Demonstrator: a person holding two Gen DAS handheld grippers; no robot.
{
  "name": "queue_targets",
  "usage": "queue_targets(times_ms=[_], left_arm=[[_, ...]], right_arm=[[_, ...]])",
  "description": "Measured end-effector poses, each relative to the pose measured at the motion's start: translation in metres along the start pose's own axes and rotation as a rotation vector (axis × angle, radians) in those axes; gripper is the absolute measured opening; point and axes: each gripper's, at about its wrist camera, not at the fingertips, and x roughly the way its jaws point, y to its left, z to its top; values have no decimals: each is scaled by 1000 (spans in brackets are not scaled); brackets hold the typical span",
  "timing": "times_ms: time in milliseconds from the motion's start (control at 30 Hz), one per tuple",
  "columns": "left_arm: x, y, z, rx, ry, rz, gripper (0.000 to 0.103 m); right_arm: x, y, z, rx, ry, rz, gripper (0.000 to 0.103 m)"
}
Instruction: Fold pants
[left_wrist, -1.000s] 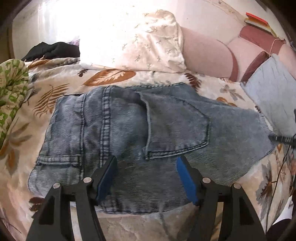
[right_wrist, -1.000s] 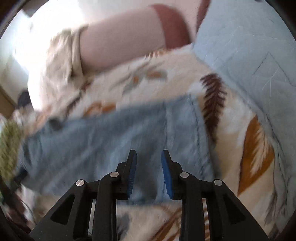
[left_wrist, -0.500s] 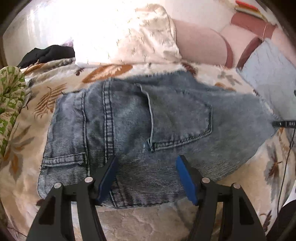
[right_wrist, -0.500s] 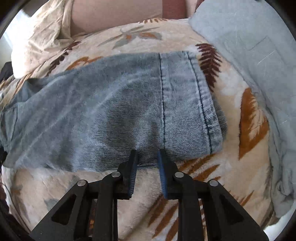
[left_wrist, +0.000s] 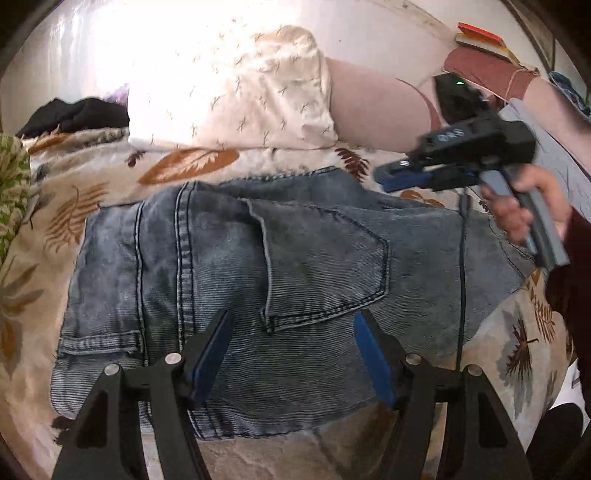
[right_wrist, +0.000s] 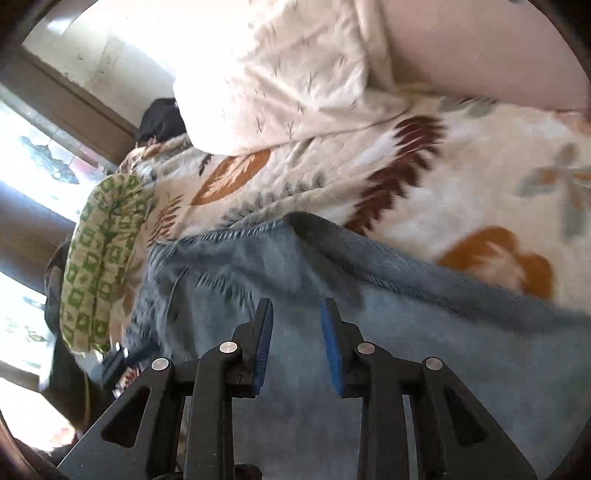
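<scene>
Blue denim pants (left_wrist: 258, 280) lie folded on the leaf-patterned bedspread (left_wrist: 74, 206), back pocket up. My left gripper (left_wrist: 291, 354) is open and empty, hovering over the pants' near edge. My right gripper shows in the left wrist view (left_wrist: 391, 177) above the pants' far right part, held by a hand. In the right wrist view the right gripper (right_wrist: 297, 343) has its jaws a small gap apart with nothing between them, close over the denim (right_wrist: 406, 350), whose frayed edge runs ahead of it.
A white pillow (left_wrist: 236, 96) and a pink bolster (left_wrist: 373, 107) lie behind the pants. A green patterned cloth (right_wrist: 103, 254) sits at the left edge, dark clothes (left_wrist: 74, 114) beyond it. A grey-blue fabric (left_wrist: 554, 155) lies at the right.
My right gripper swung from the pants' hem end over to the left, now above the pants and in the left wrist view. My left gripper stayed open over the near edge.
</scene>
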Motion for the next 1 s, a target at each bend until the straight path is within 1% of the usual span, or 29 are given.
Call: queue_targets(times_ms=[133,200,267,367,400,433,467,500,567,600,700,767,800,900,933,967,1000], left_arm=[[5,10,2,-40,14,-15,70],[8,11,2,-42,21,-16,70],[9,8,1,-30,19,-6,70],[10,4,1,-14,19,13,70],[10,3,1,-12,15,17,70],[10,3,2,-10,12,21,70],[10,2,2,-7,11,26,70],[11,1,2,-4,12,32,70],[16,-3,1,21,32,62,70],[18,-6,-1,40,41,80,70],[20,-14,-4,92,39,125,70],[20,-14,-5,97,40,131,70],[20,-13,-5,92,42,129,70],[20,-13,-5,98,48,134,71],[20,-13,-5,102,48,137,71],[20,-14,-5,104,48,139,71],[19,-14,-5,104,49,139,71]], right_arm=[[33,-9,21,-12,56,51,26],[41,-13,25,-33,68,48,27],[44,-15,28,-54,74,69,31],[50,-13,26,-74,100,144,38],[52,-11,25,-84,109,156,39],[55,-8,23,-94,120,144,36],[60,-4,22,-103,126,115,32],[62,0,21,-114,132,83,18],[62,6,18,-130,112,20,12],[59,10,18,-138,91,-29,9],[47,30,22,-182,-5,-200,7],[44,41,26,-227,-60,-274,7],[46,42,28,-233,-69,-296,6],[53,32,38,-224,-111,-387,6],[60,24,41,-203,-97,-381,6],[64,15,41,-165,-76,-355,6],[64,11,40,-139,-84,-359,7]])
